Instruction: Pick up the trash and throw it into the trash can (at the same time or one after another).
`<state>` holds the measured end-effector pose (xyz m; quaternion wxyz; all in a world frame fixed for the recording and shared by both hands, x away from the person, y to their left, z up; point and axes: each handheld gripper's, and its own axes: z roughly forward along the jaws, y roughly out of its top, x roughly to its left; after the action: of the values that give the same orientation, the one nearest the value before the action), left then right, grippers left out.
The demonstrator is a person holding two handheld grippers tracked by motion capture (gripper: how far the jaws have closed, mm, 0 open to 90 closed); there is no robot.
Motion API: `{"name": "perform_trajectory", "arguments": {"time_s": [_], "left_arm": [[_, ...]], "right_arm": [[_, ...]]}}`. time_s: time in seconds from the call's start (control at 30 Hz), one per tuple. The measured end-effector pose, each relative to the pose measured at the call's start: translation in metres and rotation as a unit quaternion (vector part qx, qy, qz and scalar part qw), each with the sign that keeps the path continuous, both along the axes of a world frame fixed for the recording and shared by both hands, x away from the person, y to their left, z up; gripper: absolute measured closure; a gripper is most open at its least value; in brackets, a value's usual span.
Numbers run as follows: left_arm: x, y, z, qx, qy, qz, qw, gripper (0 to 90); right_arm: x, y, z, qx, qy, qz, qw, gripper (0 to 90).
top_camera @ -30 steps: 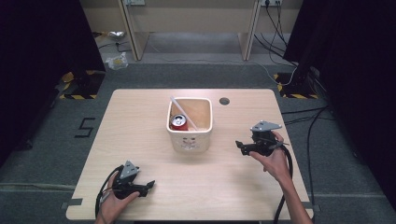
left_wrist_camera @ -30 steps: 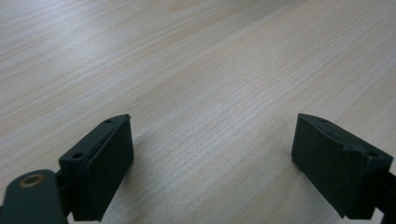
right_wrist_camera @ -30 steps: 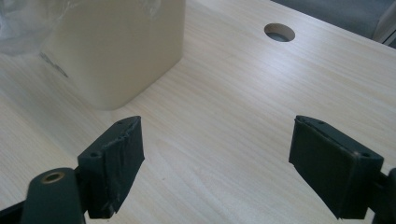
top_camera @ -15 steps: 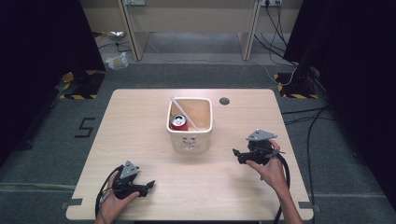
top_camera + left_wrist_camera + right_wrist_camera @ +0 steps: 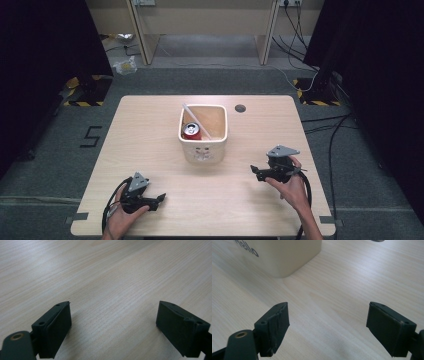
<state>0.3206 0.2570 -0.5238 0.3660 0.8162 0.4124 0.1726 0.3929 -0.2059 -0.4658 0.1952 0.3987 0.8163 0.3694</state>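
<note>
Bin sits at table centre, cream-coloured, upright, w/ a red can and a white straw inside. Can stands at the bin's left side; straw leans diagonally from the back-left rim toward the floor of the bin. Both items are already contained, so the work looks at or near its end, as a judgement only.

Right gripper is held just above the table, to the right of the bin and apart from it, jaws spread wide w/ nothing between them. Right gripper view confirms: bare wood between the two black jaws, bin corner ahead and to the left, printed lettering partly visible on its wall. Jaws point toward the bin, approx. level w/ its base.

Left gripper rests low near the table's front edge, well apart from the bin, jaws also spread and empty. Left gripper view shows bare wood between its jaws. Position reads as a parked pose, clear of the work area.

Surroundings: table carries a small dark hole behind and right of the bin. Cables trail from each gripper. Floor shows a "5" marking at left. No obstacle lies between either gripper and the bin.
</note>
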Motion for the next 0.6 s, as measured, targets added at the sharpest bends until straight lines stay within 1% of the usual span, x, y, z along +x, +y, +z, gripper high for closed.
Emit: {"name": "perform_trajectory", "arguments": {"time_s": [0.1, 0.2, 0.4, 0.6], "left_arm": [[0.0, 0.0, 0.0, 0.0, 0.0, 0.0, 1.0, 12.1], [0.0, 0.0, 0.0, 0.0, 0.0, 0.0, 1.0, 12.1], [0.0, 0.0, 0.0, 0.0, 0.0, 0.0, 1.0, 12.1], [0.0, 0.0, 0.0, 0.0, 0.0, 0.0, 1.0, 12.1]], "right_arm": [[-0.002, -0.002, -0.004, 0.012, 0.007, 0.0, 0.9999, 18.2], [-0.004, -0.003, -0.005, 0.016, 0.007, -0.004, 0.9998, 18.2], [-0.01, -0.002, -0.009, 0.016, 0.012, 0.001, 0.9998, 18.1], [-0.017, -0.003, -0.017, 0.013, 0.015, 0.005, 0.9998, 17.7]]}}
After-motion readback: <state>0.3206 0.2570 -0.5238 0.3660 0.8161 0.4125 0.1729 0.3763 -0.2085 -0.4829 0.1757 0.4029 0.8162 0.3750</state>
